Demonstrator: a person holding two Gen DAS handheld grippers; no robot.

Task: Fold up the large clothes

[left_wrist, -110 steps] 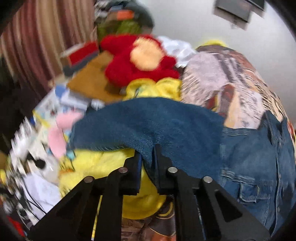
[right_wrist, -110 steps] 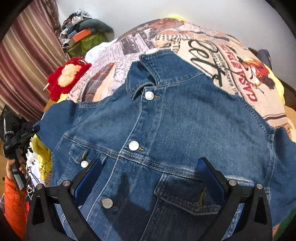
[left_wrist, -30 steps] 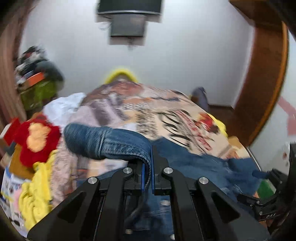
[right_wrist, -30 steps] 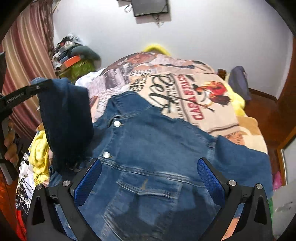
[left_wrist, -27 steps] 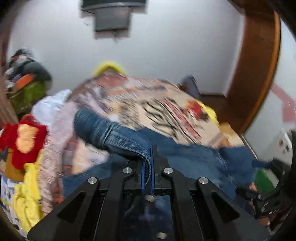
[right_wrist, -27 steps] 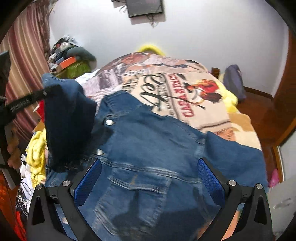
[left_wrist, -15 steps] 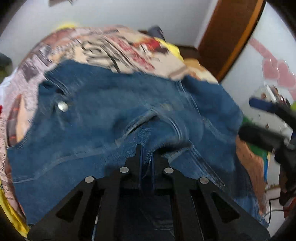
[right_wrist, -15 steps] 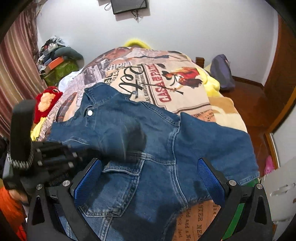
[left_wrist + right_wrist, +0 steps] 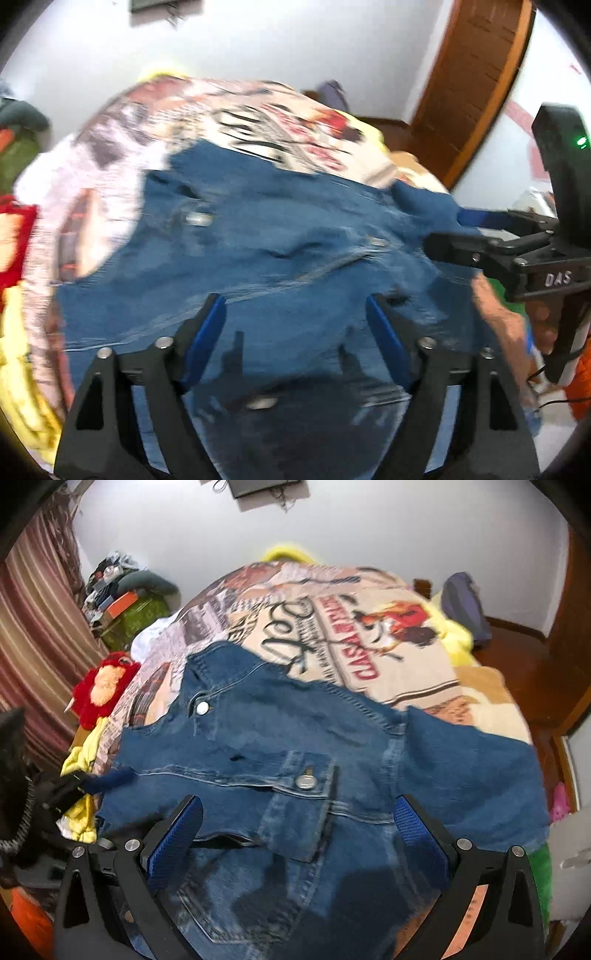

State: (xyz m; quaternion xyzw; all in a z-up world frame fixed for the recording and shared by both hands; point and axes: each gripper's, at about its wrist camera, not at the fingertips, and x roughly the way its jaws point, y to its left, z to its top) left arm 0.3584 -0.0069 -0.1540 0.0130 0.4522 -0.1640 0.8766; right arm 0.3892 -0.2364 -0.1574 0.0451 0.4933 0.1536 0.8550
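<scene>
Denim jacket point(image 9: 295, 760) lies front up, spread on the printed bedspread point(image 9: 369, 635), collar toward the far wall, one sleeve out to the right. Left gripper point(image 9: 295, 325) over the jacket's lower front, fingers spread wide, holding nothing. Right gripper point(image 9: 295, 830) likewise wide apart and empty above the chest pocket point(image 9: 299, 805). Red plush toy point(image 9: 101, 686) beside the bed, left.

A printed bedspread point(image 9: 369, 635) with red lettering and a rider figure covers the bed, running toward twelve o'clock. At nine o'clock a red plush toy point(image 9: 101, 686) lies beside striped curtains point(image 9: 33, 627); a dark bag point(image 9: 463, 607) sits at two o'clock, and a wooden door point(image 9: 472, 77) stands at one o'clock in the left wrist view.
</scene>
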